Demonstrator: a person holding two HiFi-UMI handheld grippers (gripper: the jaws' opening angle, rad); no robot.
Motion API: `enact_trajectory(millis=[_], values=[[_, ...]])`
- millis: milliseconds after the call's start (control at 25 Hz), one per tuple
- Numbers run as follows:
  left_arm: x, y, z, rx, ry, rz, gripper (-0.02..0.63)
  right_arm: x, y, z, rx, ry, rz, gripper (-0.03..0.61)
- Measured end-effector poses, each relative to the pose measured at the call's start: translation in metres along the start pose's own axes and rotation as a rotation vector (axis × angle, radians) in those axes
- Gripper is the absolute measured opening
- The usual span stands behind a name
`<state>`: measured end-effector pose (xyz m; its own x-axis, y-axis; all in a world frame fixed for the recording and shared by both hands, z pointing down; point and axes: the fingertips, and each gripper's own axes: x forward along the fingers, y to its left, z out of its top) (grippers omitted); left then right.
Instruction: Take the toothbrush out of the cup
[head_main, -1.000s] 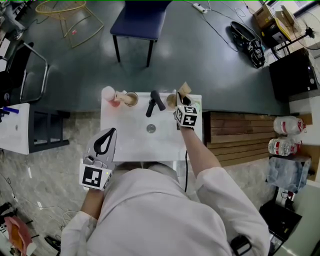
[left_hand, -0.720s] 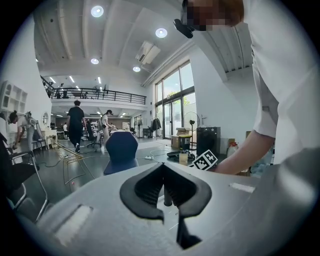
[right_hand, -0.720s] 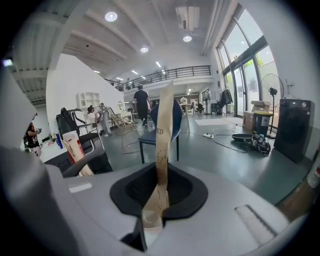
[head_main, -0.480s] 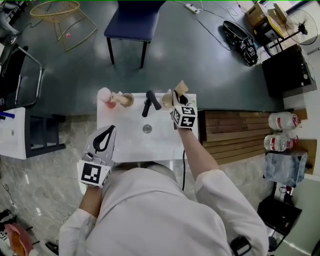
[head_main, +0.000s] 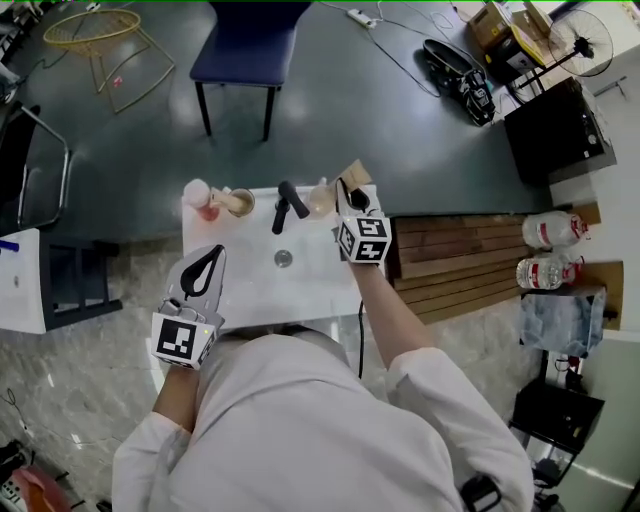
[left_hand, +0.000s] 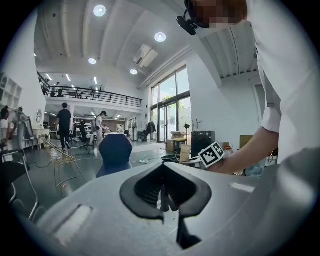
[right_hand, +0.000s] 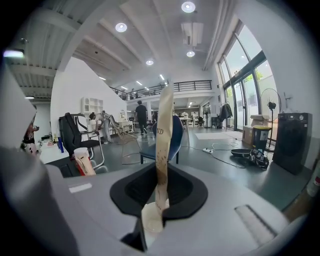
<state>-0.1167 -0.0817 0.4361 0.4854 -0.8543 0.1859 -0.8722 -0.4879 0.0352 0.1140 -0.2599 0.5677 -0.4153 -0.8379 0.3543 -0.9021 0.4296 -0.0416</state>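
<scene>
Left of the tap, left gripper (head_main: 214, 254): jaws pressed together on nothing, hanging over the near-left part of the bench (head_main: 250, 290).
Far left of the tap, pink cup (head_main: 197, 194): upright at the bench's back edge, no part in the task.
Just left of the tap, wooden cup (head_main: 240, 202): close beside the pink cup.
Tap (head_main: 288, 202): dark, at the back of the bench, with the drain (head_main: 283, 258) in front of it.
Just right of the tap, cup (head_main: 320, 199): pale and upright, judged to be the toothbrush's holder.
Right of the tap, right gripper (right_hand: 159, 200): beside the cup, jaws pinching the toothbrush low on its handle.
Toothbrush (right_hand: 163, 130): pale slim handle standing up out of the jaws. No cup wall shows round its lower end, so it looks clear of the cup.
Handling (judged): light, stiff, smooth and narrow, so it may swivel in a pinch. Best held across the flat of the handle, away from the bristles.
</scene>
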Motion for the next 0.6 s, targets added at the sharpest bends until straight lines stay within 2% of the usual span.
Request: enact_trajectory(millis=[600], values=[[0.010,-0.001,-0.001,0.011,-0.023,-0.047,0.006,-0.058,0.024,0.052,-0.055,-0.099,0.010,0.041]])
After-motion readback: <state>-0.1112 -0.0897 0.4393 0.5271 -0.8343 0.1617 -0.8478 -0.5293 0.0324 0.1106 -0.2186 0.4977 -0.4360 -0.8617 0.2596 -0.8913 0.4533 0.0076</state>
